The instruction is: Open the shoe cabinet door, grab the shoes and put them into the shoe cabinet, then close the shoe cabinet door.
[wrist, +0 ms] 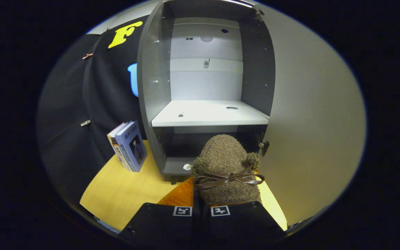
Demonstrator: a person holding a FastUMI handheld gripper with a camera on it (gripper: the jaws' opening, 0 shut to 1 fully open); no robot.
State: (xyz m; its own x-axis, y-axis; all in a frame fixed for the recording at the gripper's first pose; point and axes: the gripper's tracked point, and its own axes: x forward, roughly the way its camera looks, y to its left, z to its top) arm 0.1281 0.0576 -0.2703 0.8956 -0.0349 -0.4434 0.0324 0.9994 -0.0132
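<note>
One fuzzy shoe (bow on top) sits gripped in nearly closed jaws before one open cabinet.

The books carry cover print too small to read; nothing else is legible

The shoe cabinet stands open just beyond the tongs, which grip the fuzzy shoe. Its white shelf is bare; the dark lower bay behind the shoe is low. The open door walls the right; books lean left on the worktop.
</note>
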